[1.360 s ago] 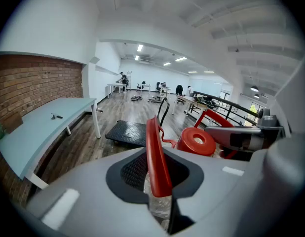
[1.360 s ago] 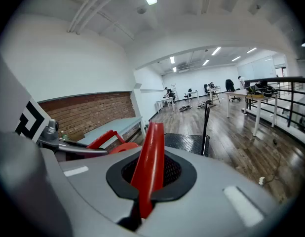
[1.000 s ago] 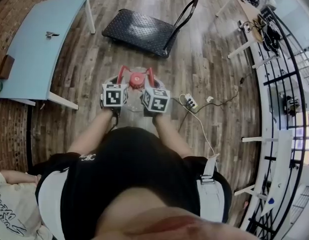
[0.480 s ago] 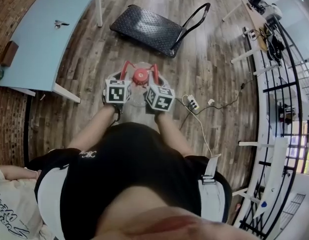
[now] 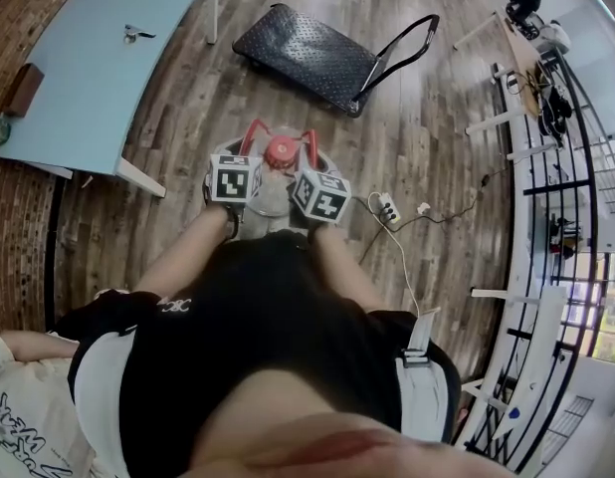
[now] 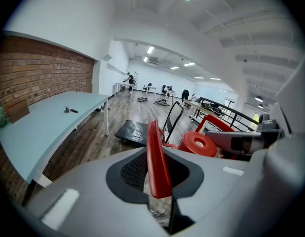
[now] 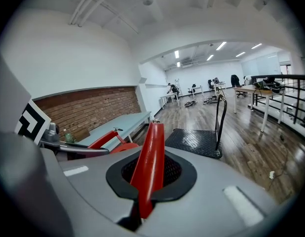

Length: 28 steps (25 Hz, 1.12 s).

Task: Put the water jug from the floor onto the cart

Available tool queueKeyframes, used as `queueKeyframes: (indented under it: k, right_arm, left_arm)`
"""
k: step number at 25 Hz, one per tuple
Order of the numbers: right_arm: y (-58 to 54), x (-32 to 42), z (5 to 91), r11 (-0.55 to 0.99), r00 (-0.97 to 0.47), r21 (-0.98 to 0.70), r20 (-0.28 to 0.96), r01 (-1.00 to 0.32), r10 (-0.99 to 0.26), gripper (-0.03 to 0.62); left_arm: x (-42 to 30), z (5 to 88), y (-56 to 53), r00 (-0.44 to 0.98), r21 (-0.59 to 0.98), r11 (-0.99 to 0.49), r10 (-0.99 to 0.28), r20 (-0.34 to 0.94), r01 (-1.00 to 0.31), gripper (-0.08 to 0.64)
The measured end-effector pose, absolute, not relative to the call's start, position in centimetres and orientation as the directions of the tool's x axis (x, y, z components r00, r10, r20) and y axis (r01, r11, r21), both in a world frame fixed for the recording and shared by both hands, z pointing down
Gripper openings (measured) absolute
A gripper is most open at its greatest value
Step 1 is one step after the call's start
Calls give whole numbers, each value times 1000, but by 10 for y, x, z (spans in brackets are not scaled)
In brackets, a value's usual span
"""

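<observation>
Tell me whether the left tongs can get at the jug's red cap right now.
Probably not yet: the left tongs are shut on the red handle and would have to let go first. Otherwise nothing blocks them; the cap sits bare just beside that handle.

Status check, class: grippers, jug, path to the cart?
Both shut: left gripper, right gripper, each on a red handle. Jug not yet on cart. Nothing seen in between.
</observation>
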State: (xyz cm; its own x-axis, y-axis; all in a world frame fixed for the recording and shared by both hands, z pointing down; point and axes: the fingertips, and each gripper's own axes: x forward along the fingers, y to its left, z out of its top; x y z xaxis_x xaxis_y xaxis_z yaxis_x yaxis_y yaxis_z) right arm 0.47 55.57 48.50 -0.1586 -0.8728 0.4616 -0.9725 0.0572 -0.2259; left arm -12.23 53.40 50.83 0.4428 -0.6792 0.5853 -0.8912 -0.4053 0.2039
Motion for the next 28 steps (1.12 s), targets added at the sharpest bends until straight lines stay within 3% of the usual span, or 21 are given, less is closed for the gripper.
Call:
queueKeyframes:
  k: [12, 28]
  right_arm:
    - [450, -23, 503, 137, -260, -283, 463, -949, -847, 15]
    - [269, 22, 494, 195, -322, -305, 454, -932, -831, 15]
  left_arm:
    - [-151, 517, 442, 352, 154, -328, -715, 604, -932, 55]
    - [-102, 509, 267, 291, 132, -268, -729, 619, -954, 55]
